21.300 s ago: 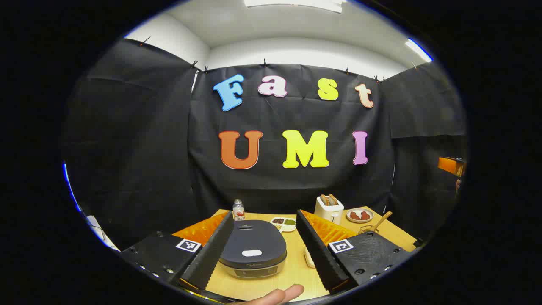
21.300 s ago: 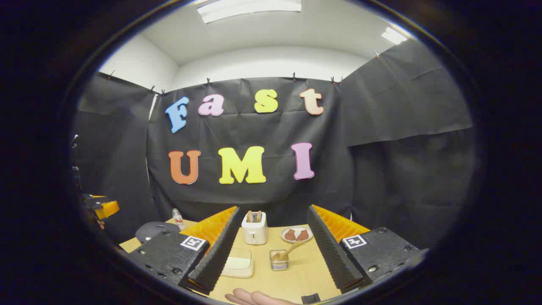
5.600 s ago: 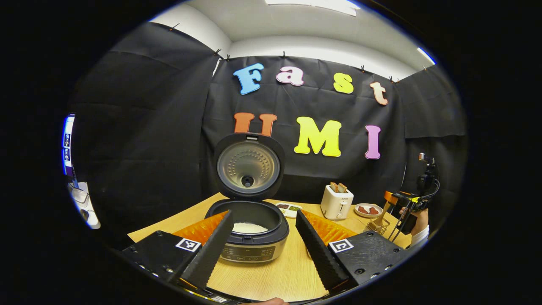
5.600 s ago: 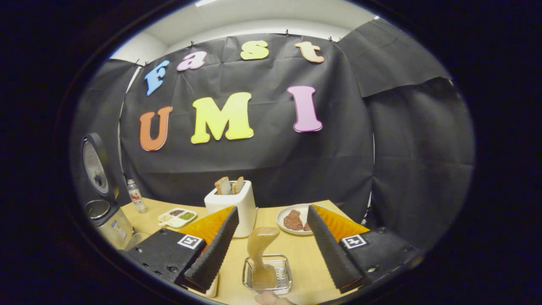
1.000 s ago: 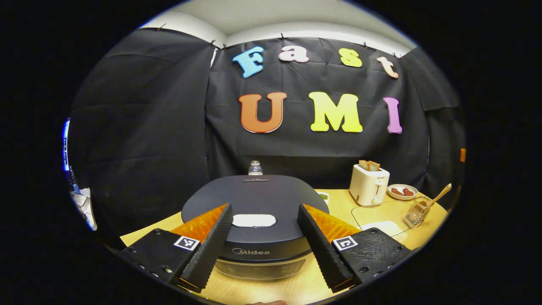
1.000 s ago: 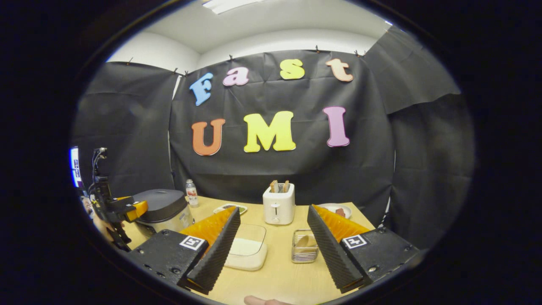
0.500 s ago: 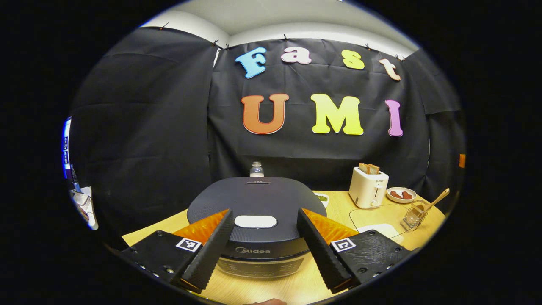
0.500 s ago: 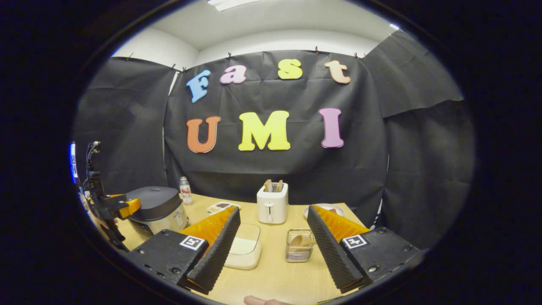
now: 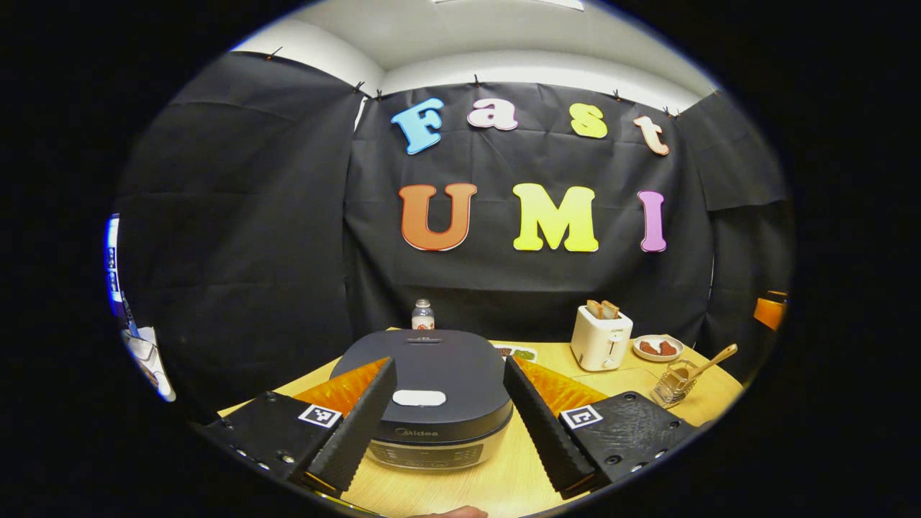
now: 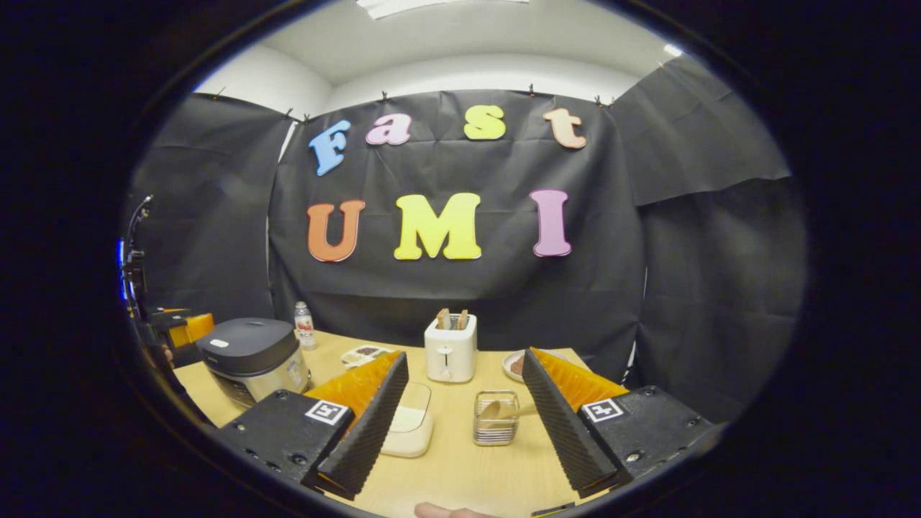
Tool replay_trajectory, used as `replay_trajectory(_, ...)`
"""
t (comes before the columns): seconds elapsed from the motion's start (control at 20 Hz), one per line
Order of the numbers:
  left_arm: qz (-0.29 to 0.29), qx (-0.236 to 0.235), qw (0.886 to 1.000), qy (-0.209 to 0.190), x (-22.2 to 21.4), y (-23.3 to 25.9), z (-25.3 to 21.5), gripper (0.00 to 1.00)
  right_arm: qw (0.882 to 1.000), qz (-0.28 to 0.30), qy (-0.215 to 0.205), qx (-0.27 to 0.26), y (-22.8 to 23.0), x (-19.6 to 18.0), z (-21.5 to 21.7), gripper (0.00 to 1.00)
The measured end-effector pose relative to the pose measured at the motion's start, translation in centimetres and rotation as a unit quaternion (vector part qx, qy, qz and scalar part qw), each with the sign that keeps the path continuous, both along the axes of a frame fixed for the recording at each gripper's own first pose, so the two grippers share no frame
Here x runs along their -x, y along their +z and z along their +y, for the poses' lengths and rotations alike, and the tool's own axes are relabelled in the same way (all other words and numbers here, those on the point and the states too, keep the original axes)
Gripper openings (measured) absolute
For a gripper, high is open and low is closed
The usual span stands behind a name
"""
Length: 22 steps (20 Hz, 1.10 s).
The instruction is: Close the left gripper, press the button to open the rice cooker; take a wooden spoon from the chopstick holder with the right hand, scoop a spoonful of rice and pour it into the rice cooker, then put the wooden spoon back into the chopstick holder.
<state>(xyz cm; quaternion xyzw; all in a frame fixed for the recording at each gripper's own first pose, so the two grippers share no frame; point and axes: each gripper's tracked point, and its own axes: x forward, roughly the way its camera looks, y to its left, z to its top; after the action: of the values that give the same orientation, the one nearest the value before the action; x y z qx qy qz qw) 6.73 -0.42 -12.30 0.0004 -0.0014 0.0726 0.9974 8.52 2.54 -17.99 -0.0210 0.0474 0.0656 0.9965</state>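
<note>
Left tongs (image 9: 447, 424) wide, empty; rice cooker (image 9: 424, 396) straight ahead between its fingers, lid down, on desk (image 9: 504, 482). Right tongs (image 10: 460, 424) wide, empty; chopstick holder (image 10: 496, 419) just ahead between fingers, wooden spoon (image 10: 496, 411) inside. Rice box (image 10: 410, 424) beside left finger.

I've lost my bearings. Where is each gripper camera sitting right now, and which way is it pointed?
Left gripper view: rides the left gripper, low over the table's near edge, facing the closed rice cooker; its open fingers flank the cooker, and a fingertip pokes in below.
Right gripper view: rides the right gripper, facing the chopstick holder and toaster; open fingers, a fingertip below.
Shared: rice cooker, toaster, chopstick holder with the wooden spoon, bottle, plate.
</note>
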Motion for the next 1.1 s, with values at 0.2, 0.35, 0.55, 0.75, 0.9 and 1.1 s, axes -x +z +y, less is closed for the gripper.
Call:
replay_trajectory(0.2,-0.014,-0.008,1.0,-0.021,1.3,2.2,-2.1,1.0,1.0,-0.008,-0.007,0.001,0.9,0.9,-0.8,1.0)
replay_trajectory(0.35,-0.012,-0.007,0.999,-0.044,2.3,3.1,-4.0,0.95,0.999,-0.026,-0.024,0.001,1.9,1.2,-1.9,0.99)
replay_trajectory(0.55,-0.029,-0.028,0.998,-0.056,4.1,4.9,-5.5,0.95,0.999,-0.03,-0.029,-0.004,2.0,1.6,-2.0,1.0)
replay_trajectory(0.75,-0.042,-0.047,0.995,-0.074,5.2,5.8,-7.7,0.95,0.999,-0.029,-0.03,-0.005,2.1,2.0,-2.2,1.0)
replay_trajectory(0.9,-0.051,-0.048,0.993,-0.096,5.4,6.1,-9.6,0.95,0.999,-0.03,-0.029,-0.006,2.1,2.1,-2.2,0.99)
replay_trajectory(1.1,-0.043,-0.044,0.993,-0.099,4.9,5.4,-10.6,0.96,0.999,-0.025,-0.031,-0.009,1.7,2.0,-2.5,1.0)
